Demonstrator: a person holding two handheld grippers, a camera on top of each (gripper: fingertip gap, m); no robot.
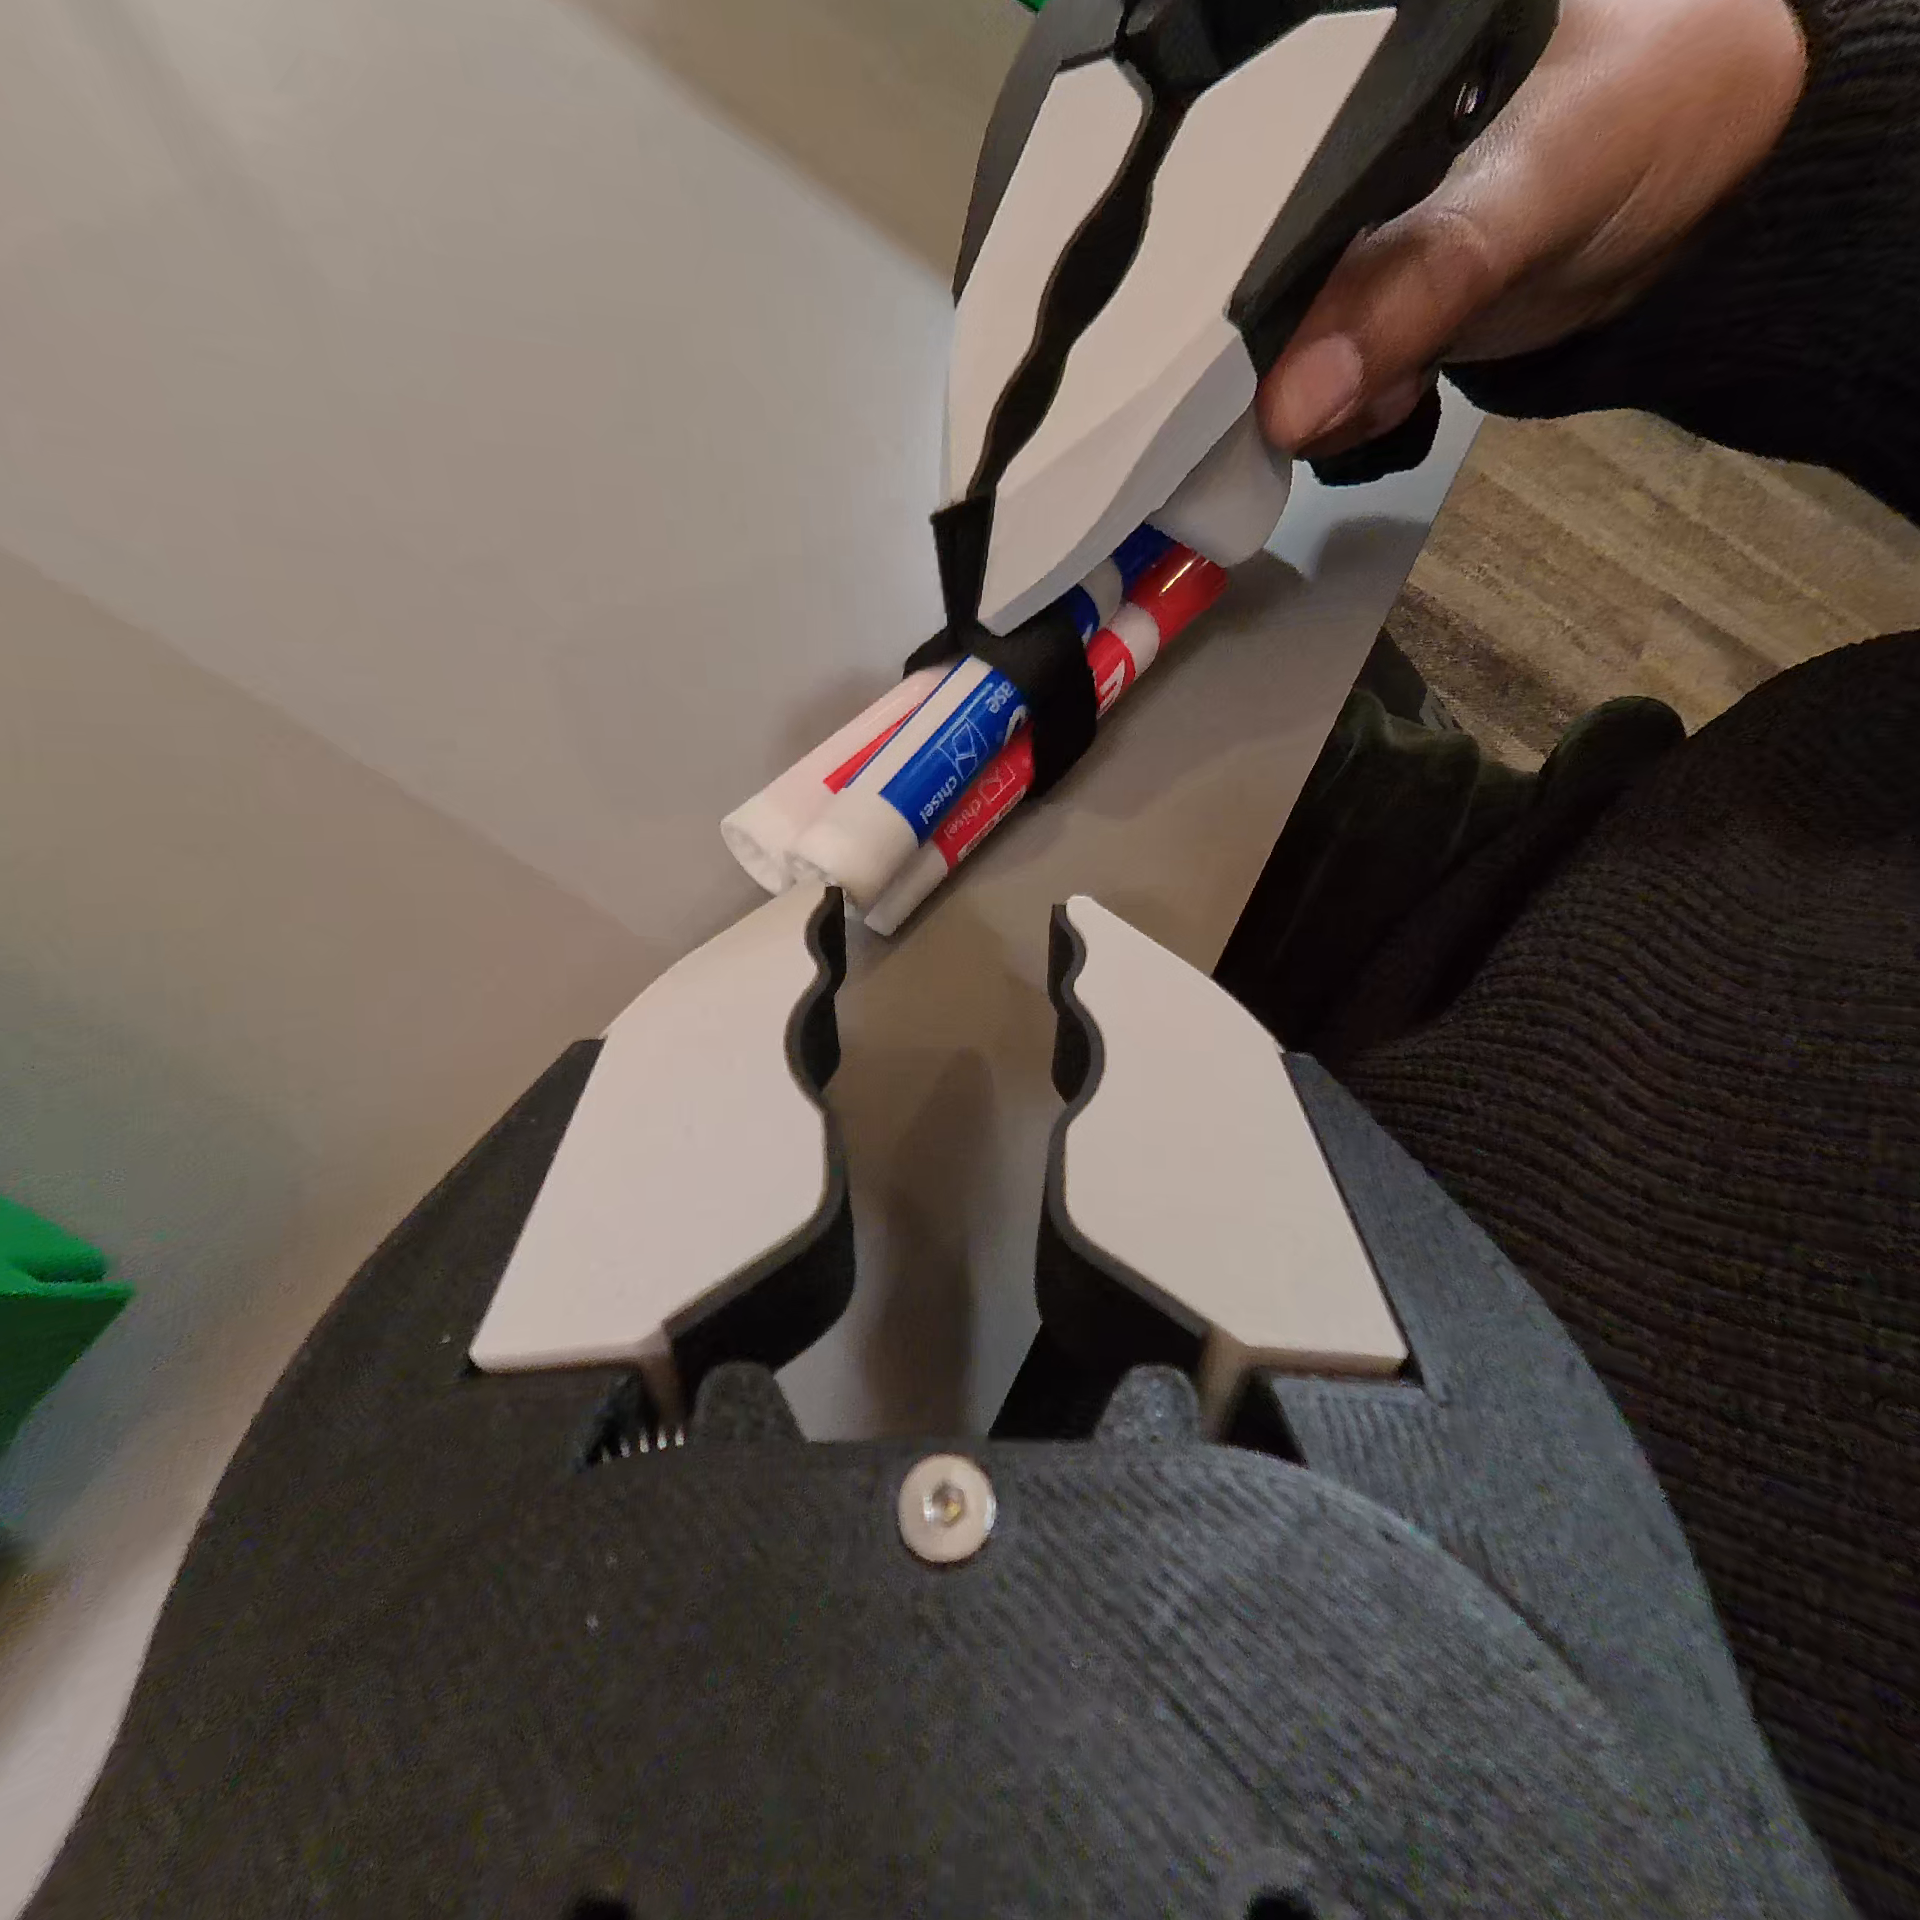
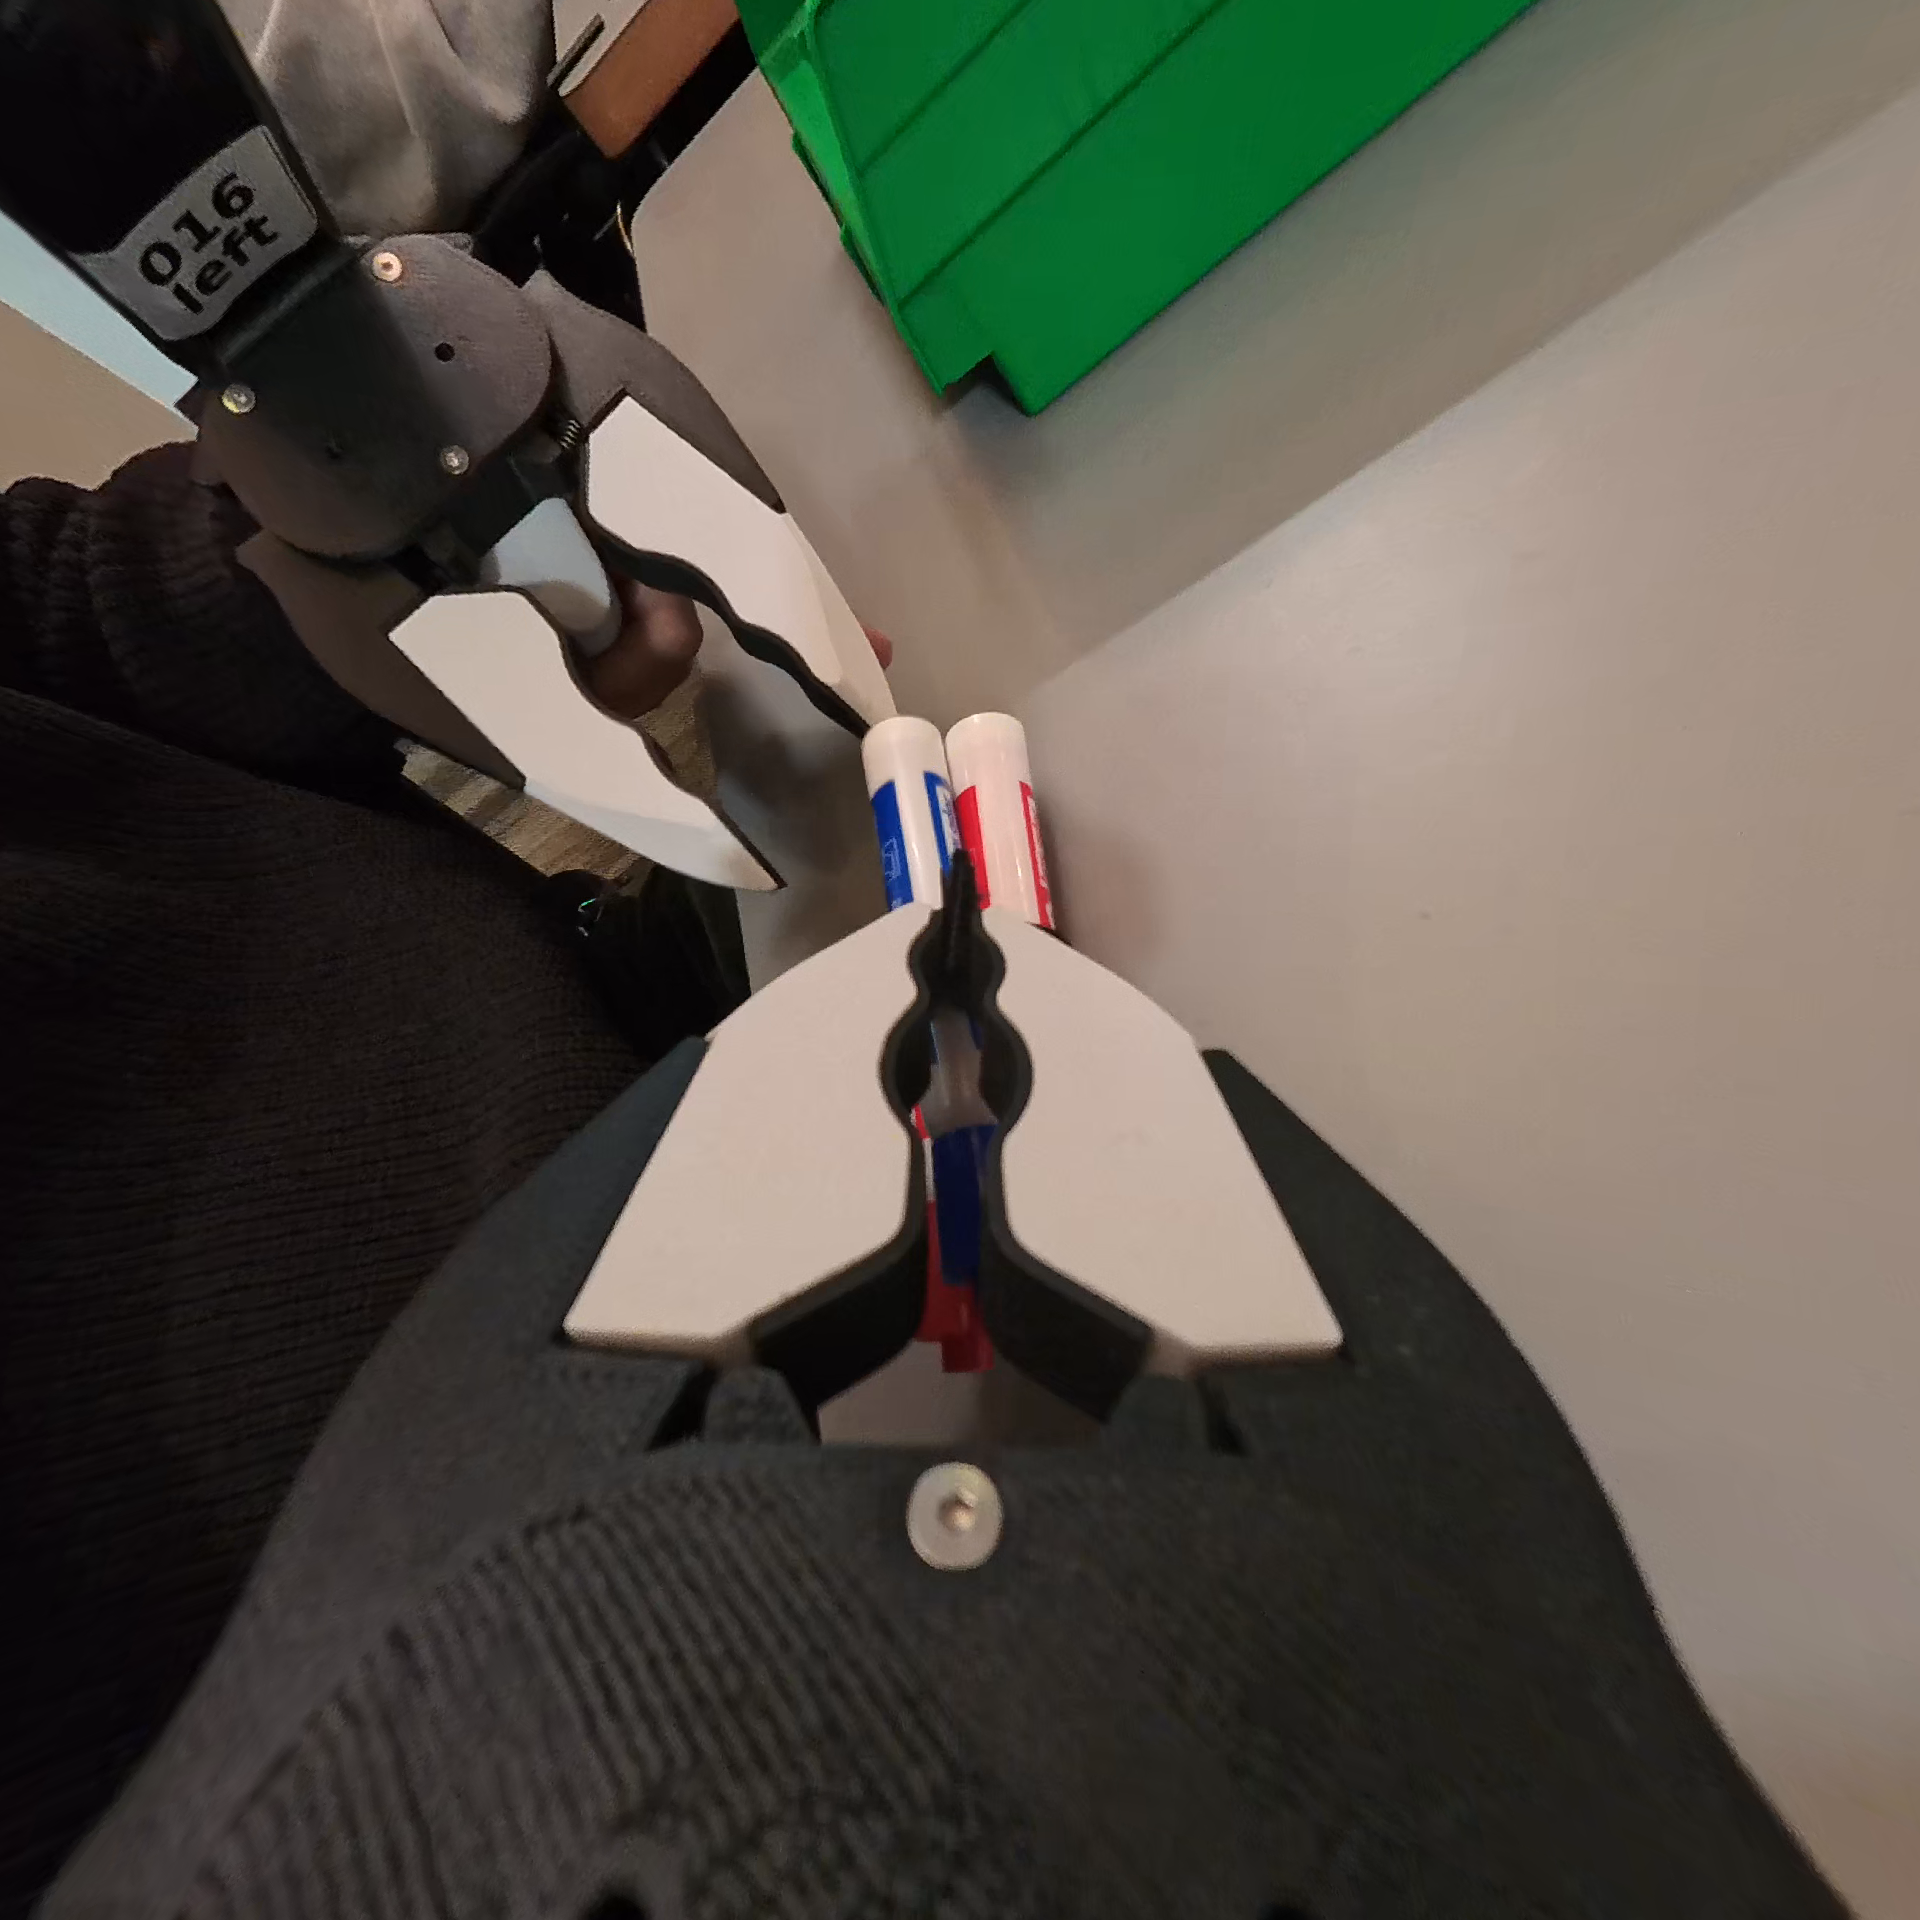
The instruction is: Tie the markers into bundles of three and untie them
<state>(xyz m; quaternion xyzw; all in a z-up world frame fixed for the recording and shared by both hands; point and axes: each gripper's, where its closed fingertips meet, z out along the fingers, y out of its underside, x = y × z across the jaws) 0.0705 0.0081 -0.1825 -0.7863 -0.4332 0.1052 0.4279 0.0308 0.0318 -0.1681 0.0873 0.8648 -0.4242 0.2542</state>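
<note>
A: Where the tabletop [image 1: 1195, 790] narrows toward its near edge, a bundle of markers [image 1: 914, 769] is seen lying flat, bound by a black strap [image 1: 1049, 696].

B: How is the right gripper [image 2: 961, 914] set?

A: Its fingers are pressed together on the loose end of the strap, which is pinched at the very tips; the markers' red and blue caps are glimpsed through the gap behind. The bundle is lying directly under it.

B: And the left gripper [image 1: 940, 914]?

A: Its fingers are held apart, nothing between them. One tip is placed just beside the markers' white butt ends; whether it touches cannot be told.

B: Anything else noted?

A: A green bin [image 2: 1091, 177] is set well apart, toward the far side of the tabletop. A hand [image 1: 1558, 239] is wrapped round the right gripper's handle, and a dark knitted sleeve [image 1: 1662, 1143] is seen past the table's edge.
</note>
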